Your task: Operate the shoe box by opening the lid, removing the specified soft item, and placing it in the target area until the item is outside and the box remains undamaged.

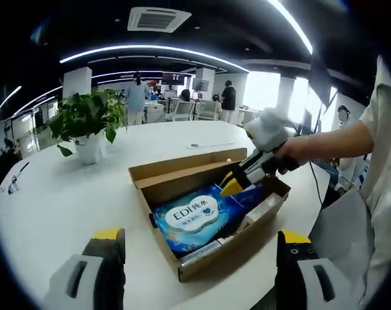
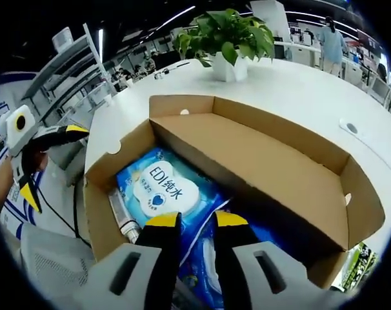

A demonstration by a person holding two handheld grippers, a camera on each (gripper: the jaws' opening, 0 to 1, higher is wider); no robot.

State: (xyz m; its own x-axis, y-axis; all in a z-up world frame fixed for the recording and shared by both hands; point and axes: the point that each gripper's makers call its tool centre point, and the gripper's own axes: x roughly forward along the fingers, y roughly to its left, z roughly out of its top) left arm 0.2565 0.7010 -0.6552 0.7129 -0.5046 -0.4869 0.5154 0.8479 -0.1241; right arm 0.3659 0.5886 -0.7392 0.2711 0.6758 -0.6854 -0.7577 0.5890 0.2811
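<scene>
White round table (image 1: 66, 194), big office behind, potted plant (image 1: 87, 126) near the far edge. Open shoe box (image 2: 282, 171) close to the near edge, lid flipped back. Blue wet wipes pack (image 2: 162, 187) lying inside. Right gripper (image 2: 195, 223) down in the box, jaws narrow, touching the pack. Left gripper (image 1: 199, 242) wide, holding nothing.

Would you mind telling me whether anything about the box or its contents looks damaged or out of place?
Nothing stands out. The cardboard box sits open on the white table, its walls and lid untorn. The blue wipes pack lies flat inside, with the right hand-held gripper reaching down at it.
</scene>
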